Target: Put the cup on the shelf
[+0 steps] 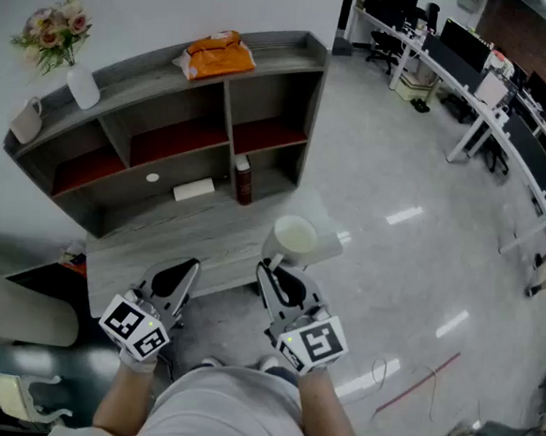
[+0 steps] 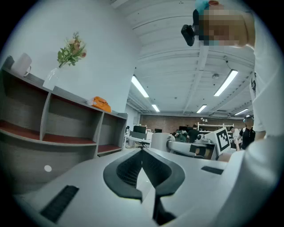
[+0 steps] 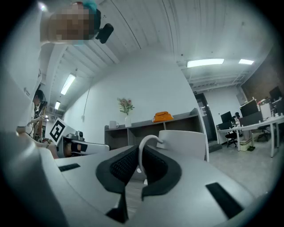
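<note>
Pinching the cup (image 1: pixel 295 235) by its handle, the right tool (image 1: pixel 273 271) holds it level, shelf (image 1: pixel 143 72) straight ahead and slightly left; the left tool (image 1: pixel 186 271) is pressed together, empty.

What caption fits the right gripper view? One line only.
Right tool clamps the white cup by its handle, shelf ahead.

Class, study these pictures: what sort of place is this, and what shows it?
Probably an open-plan office or lab: long white desks with monitors, office chairs beside them, ceiling strip lights, and a grey shelf unit against the wall.
</note>
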